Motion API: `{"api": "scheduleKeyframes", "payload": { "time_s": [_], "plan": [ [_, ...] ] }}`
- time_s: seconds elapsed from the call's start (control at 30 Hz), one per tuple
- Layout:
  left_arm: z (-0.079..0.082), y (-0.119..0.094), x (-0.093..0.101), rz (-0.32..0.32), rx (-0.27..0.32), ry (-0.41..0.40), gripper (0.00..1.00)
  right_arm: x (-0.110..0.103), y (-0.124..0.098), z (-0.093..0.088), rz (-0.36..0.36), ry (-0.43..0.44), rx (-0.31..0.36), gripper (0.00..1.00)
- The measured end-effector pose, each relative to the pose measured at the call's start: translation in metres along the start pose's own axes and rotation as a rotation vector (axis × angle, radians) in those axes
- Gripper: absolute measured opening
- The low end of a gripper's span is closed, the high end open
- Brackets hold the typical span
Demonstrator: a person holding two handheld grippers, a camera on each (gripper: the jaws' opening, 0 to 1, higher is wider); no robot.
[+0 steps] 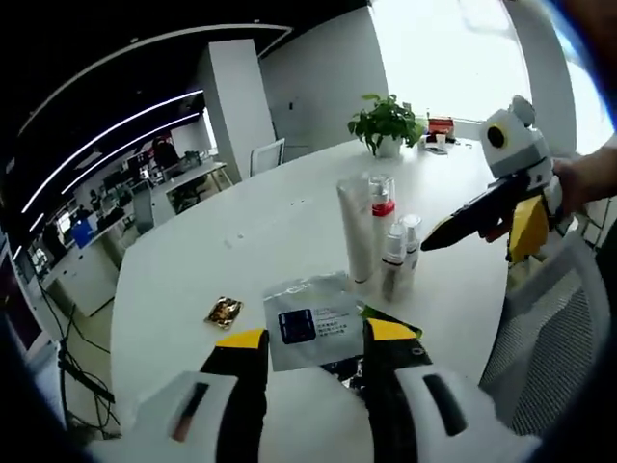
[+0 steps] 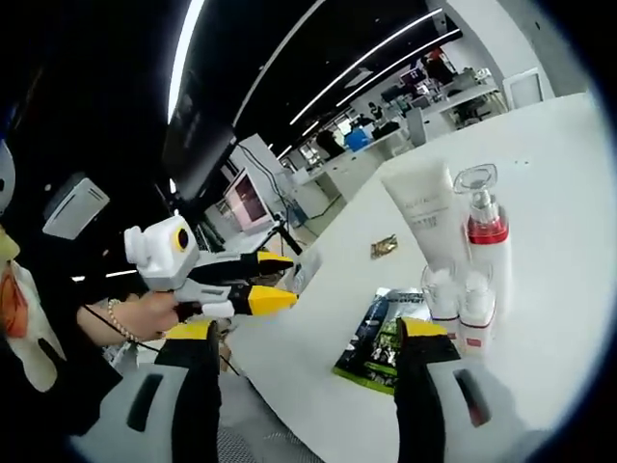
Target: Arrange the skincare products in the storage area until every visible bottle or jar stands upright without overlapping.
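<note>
The white tube (image 1: 356, 230), the red-banded bottle (image 1: 383, 204) and two small pump bottles (image 1: 399, 253) stand upright in a tight cluster on the white table (image 1: 212, 260). Risk: a knock on one would likely topple its neighbours. Flat sachets (image 1: 310, 328) lie just before the tube and crowd that approach; a gold wrapper (image 1: 223, 311) lies well apart. A potted plant (image 1: 386, 123) stands far behind. Left gripper (image 1: 316, 342): jaws apart, empty. Right gripper (image 2: 313, 333): jaws apart, empty.
</note>
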State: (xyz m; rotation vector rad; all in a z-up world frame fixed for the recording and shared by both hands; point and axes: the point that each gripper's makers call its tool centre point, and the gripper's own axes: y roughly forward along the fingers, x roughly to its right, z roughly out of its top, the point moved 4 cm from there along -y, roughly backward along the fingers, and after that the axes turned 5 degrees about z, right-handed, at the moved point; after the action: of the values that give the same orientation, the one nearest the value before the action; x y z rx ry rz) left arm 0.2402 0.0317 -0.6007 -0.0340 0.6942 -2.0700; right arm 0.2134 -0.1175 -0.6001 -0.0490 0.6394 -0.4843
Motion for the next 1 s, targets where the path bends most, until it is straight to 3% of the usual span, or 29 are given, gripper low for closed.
{"api": "scheduleKeyframes", "payload": {
  "time_s": [0.2, 0.4, 0.87, 1.0],
  "plan": [
    [0.008, -0.005, 0.01, -0.012, 0.02, 0.01, 0.36, 0.004, 0.016, 0.009, 0.038, 0.037, -0.001, 0.49],
    [0.011, -0.008, 0.014, -0.015, 0.018, 0.03, 0.37, 0.009, 0.03, 0.014, 0.029, 0.089, 0.019, 0.31],
    [0.013, -0.016, 0.014, 0.006, 0.03, 0.005, 0.37, 0.001, 0.064, 0.017, 0.077, 0.158, 0.0, 0.15],
    [0.011, -0.017, 0.014, 0.006, 0.026, -0.009, 0.37, 0.001, 0.066, 0.017, 0.079, 0.161, 0.0, 0.02]
  ]
}}
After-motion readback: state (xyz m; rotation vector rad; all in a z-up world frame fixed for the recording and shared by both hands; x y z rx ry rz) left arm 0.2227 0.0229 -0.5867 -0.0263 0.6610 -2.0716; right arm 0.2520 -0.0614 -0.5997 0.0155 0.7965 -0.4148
